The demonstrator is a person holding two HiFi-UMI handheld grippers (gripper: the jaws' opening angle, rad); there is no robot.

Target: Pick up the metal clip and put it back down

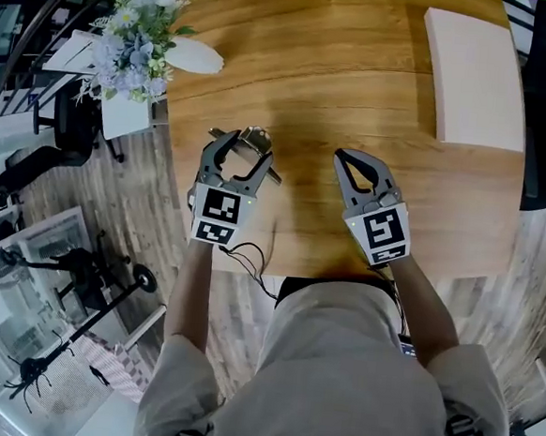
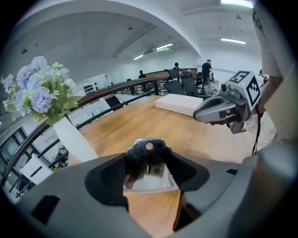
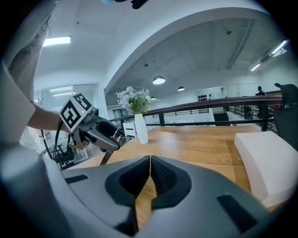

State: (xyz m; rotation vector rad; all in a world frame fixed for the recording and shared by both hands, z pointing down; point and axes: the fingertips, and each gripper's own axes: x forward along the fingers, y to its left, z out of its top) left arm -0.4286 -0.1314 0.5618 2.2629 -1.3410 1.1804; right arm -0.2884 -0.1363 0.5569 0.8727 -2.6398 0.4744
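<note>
While a person stands at a wooden table [image 1: 358, 87] w/ 2 hand-held grippers, the left gripper [image 1: 244, 147] grasps the metal clip [image 2: 148, 168], its jaws set wide on either side of the clip's shiny body (the dark handle end points away from the camera). Seen from the head view, the clip sits at the gripper's tips over the table's near left part, close to the edge. The right gripper [image 1: 345, 159], approx. level w/ the left and apart from it, is clenched on nothing, pads together. A white vase of pale flowers [image 1: 135, 56] stands far left; a white block [image 1: 472, 78] lies far right.
</note>
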